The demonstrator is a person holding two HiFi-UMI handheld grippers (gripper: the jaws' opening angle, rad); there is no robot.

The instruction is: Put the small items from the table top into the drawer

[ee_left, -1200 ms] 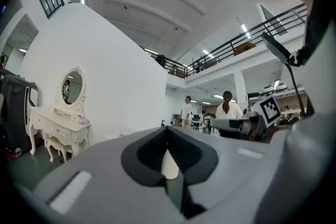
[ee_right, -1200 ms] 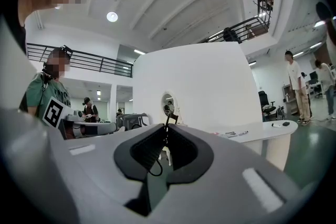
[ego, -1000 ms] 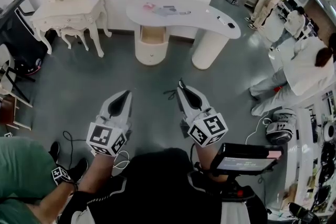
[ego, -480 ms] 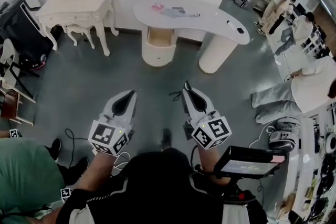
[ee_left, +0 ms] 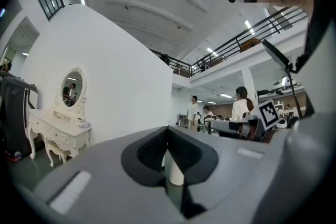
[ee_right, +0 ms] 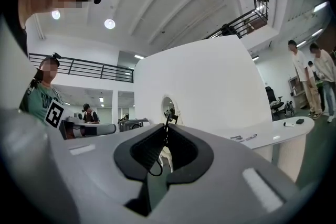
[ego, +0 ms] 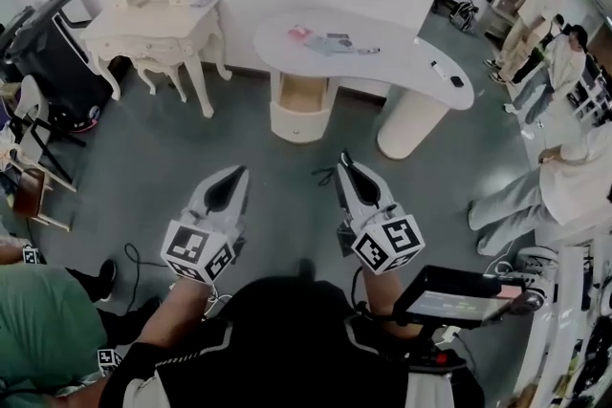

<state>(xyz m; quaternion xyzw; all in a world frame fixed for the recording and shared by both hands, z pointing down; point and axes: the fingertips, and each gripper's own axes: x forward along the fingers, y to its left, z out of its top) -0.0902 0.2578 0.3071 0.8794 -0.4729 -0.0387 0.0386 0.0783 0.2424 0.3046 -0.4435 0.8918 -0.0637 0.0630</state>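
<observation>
The white curved table (ego: 406, 54) stands ahead across the grey floor. Small items (ego: 330, 40) lie near its left end, with a pink one (ego: 299, 32) and a pen (ego: 369, 51); two dark bits (ego: 448, 75) lie at its right end. Below the left end, the drawer (ego: 304, 91) of the round pedestal is pulled out. My left gripper (ego: 232, 175) (ee_left: 168, 131) is shut with nothing in it, far short of the table. My right gripper (ego: 342, 160) (ee_right: 167, 127) is shut on a thin black cord (ee_right: 154, 169) that dangles from its tips.
An ornate white vanity (ego: 158, 14) with an oval mirror stands left of the table, a dark chair (ego: 48, 48) beside it. People stand at the far right (ego: 545, 10) and one sits (ego: 564, 191). A person in green (ego: 38, 320) is at my lower left.
The table and vanity have drawn nearer and slid right in the head view. Both grippers kept their pose and stayed shut.
</observation>
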